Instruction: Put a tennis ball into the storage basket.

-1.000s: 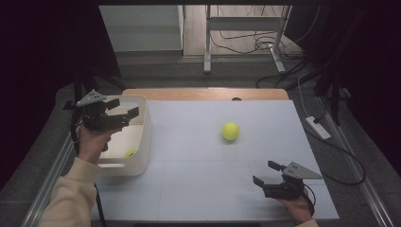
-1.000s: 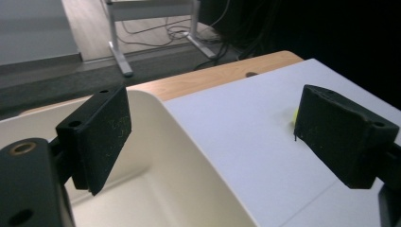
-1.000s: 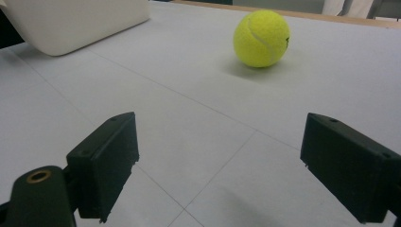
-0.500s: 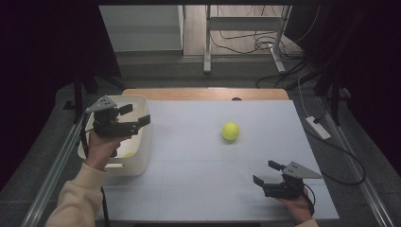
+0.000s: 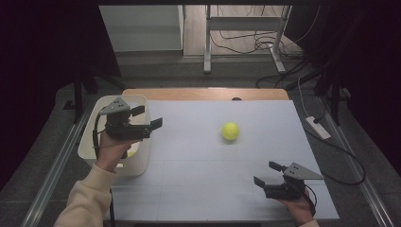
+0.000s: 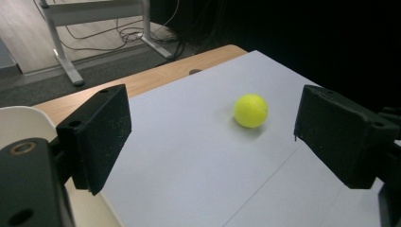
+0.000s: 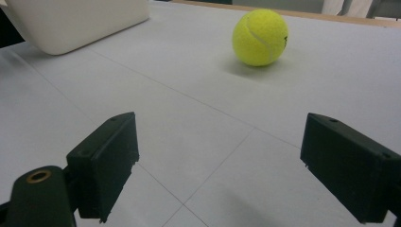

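A yellow tennis ball (image 5: 230, 131) lies on the white table sheet (image 5: 198, 189), right of centre. My left gripper (image 5: 147, 117) hovers over the right rim of a white bin (image 5: 94, 142), its jaws open and empty, pointing toward the ball (image 6: 251, 110), which is well ahead of it. A second yellow ball (image 5: 131, 153) peeks out inside the bin, below the hand. Near the front right, my right gripper (image 5: 266, 173) rests low over the sheet, open with nothing between its jaws, and faces the ball (image 7: 259, 37) and the bin (image 7: 80, 19) from a distance.
A strip of bare wood (image 5: 203, 93) runs along the table's far edge. A power strip (image 5: 317, 126) and cables lie on the floor to the right, and a metal stand (image 5: 208, 42) is behind the table.
My left gripper has moved to the right, from above the bin to its right rim, still open. The right gripper and the ball on the sheet have stayed put.
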Demonstrator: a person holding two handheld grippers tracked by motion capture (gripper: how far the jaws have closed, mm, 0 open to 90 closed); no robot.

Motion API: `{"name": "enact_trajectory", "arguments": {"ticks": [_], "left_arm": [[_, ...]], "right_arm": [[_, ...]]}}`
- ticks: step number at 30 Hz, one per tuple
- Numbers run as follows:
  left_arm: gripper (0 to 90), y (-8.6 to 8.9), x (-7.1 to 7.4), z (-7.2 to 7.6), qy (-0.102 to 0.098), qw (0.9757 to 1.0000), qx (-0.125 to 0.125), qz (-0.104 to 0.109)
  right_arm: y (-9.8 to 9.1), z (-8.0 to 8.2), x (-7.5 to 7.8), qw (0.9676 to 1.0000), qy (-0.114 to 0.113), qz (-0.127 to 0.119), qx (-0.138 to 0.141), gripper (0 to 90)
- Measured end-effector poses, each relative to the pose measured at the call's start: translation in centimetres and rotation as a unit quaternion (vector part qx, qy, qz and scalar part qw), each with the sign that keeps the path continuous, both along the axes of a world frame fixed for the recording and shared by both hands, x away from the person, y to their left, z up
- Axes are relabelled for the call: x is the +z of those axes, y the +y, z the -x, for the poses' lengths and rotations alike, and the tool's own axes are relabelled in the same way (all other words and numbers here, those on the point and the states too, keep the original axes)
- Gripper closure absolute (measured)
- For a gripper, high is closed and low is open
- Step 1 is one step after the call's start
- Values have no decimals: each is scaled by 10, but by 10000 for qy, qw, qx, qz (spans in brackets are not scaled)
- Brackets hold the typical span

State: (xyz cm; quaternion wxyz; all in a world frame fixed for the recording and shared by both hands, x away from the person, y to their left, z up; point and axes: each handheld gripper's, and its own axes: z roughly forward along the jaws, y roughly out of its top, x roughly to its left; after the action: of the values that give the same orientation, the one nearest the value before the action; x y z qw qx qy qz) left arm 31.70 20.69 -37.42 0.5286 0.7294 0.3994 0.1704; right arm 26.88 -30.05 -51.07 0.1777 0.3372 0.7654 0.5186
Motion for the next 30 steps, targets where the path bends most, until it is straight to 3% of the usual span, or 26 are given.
{"name": "enact_trajectory", "arguments": {"ticks": [30], "left_arm": [[128,-41,-2,-8,38,9989,-453,-152]], "right_arm": [[1,0,-1,10000,27,61,22,125]]}}
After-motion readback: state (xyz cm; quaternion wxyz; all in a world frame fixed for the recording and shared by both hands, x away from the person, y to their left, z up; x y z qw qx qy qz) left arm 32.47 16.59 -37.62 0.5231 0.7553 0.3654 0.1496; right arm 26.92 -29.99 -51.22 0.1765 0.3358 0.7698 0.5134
